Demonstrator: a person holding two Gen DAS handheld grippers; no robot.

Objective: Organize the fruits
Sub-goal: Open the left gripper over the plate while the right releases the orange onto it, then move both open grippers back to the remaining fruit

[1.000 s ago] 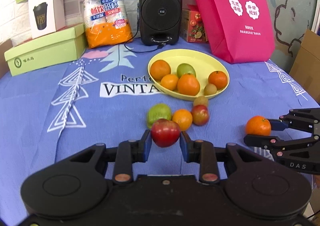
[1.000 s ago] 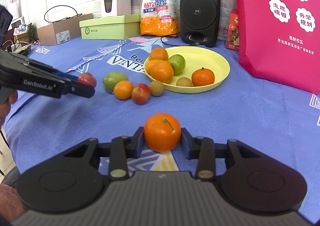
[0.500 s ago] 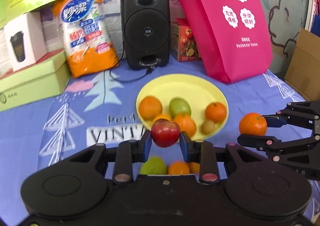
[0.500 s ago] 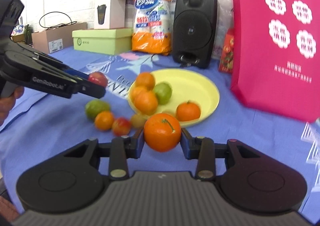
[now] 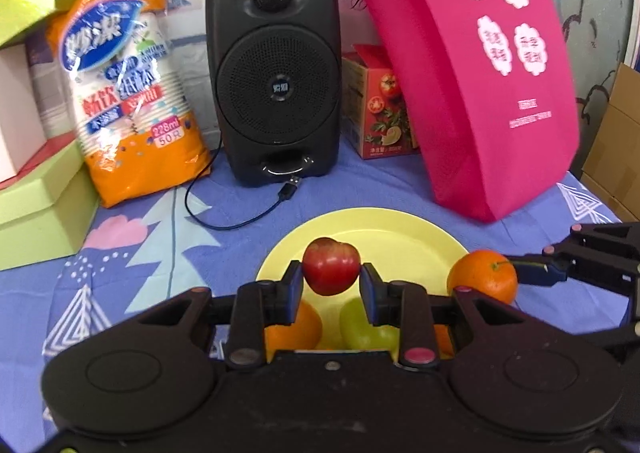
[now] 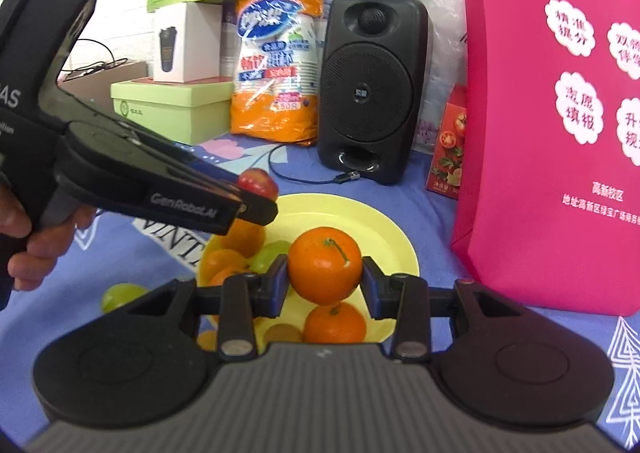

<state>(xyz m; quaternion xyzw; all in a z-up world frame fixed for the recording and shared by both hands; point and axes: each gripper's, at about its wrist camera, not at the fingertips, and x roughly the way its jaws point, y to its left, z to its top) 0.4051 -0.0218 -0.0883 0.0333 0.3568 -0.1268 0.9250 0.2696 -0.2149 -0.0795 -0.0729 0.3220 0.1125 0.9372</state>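
My left gripper (image 5: 331, 280) has its fingers clamped on a glossy red apple (image 5: 331, 271), held above the yellow plate (image 5: 400, 237). My right gripper (image 6: 324, 280) pinches a stemmed orange (image 6: 324, 270) over the plate's right half, where another orange (image 6: 334, 323) sits just below. The plate's far half is bare; the pink bag (image 6: 560, 125) stands near its right rim, the speaker (image 5: 274, 77) behind.

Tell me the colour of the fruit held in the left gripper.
Dark red with a slight yellowish patch near the top: a round red apple, clearest in the left wrist view.
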